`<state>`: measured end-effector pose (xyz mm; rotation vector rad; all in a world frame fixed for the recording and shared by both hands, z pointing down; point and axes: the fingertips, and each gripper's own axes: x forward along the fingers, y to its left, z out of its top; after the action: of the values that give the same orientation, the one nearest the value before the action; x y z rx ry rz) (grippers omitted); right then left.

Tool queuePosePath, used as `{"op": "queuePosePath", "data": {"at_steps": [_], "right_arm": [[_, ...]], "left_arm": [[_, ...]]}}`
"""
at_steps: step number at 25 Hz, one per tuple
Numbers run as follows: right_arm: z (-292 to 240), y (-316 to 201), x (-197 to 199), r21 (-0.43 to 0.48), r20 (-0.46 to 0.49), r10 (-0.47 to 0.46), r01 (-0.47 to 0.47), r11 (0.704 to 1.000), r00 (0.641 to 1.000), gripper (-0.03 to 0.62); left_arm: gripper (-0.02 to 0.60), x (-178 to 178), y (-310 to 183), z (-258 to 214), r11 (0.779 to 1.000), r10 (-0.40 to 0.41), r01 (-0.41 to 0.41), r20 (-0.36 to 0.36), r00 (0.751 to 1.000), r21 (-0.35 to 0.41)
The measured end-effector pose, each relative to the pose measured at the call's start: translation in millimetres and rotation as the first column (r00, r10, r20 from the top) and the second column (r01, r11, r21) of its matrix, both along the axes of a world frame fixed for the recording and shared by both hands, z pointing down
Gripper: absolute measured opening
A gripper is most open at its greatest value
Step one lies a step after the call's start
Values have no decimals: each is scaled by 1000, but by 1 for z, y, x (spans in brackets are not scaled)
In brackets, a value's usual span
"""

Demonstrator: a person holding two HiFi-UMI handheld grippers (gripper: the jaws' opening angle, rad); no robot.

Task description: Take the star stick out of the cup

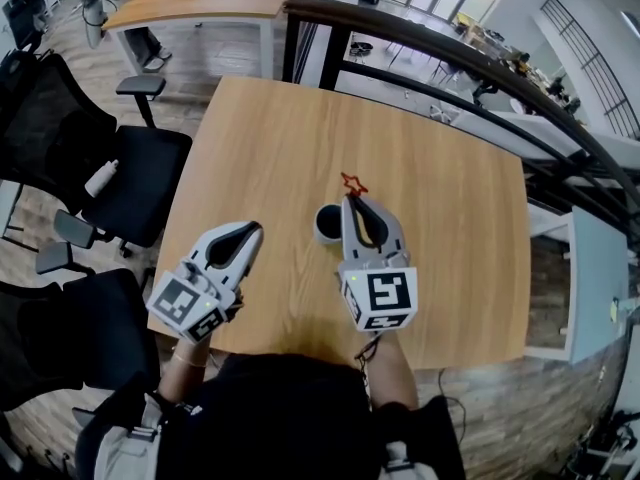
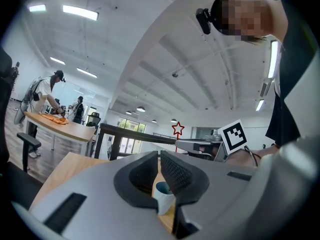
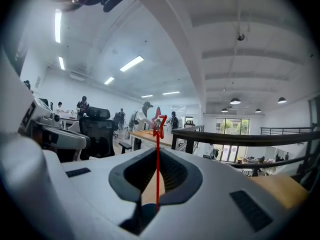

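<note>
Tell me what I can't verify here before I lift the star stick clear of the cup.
- Lower end of the star stick: the right gripper covers it in head view, its jaws in right gripper view; whether it is out of the cup is unclear.
- Inside of the cup: too small in head view; left gripper jaws hide most in left gripper view.
- Near edge of the table: under the person's body, head view.

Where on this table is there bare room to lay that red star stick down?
The far half of the table, up to the railing, is bare, and so is the right side beyond the right gripper. Crowded only around the cup, beside the left gripper.
</note>
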<state>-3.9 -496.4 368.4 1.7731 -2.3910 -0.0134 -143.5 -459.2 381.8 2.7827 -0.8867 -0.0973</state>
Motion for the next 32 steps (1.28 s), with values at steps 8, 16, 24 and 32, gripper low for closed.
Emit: {"op": "queuePosePath", "data": {"at_steps": [8,16,24,32], "right_arm": [[-24,10,-8,58,25,-8,6,998,1000,29],[-38,18,-13,93,36,-9,5,996,999,29],[-37,51,5,89,33,-4,1,996,999,29],[-38,76,19,80,47,20,-24,997,999,29]], "left_arm": [[23,-5,0,-7,1000,-5,5,-1,1000,19],[23,-8,-5,-9,999,11,-11,-2,1000,32],[23,10,12,-15,998,41,-41,9,999,48],[23,26,26,-18,995,76,-77,18,997,56]]}}
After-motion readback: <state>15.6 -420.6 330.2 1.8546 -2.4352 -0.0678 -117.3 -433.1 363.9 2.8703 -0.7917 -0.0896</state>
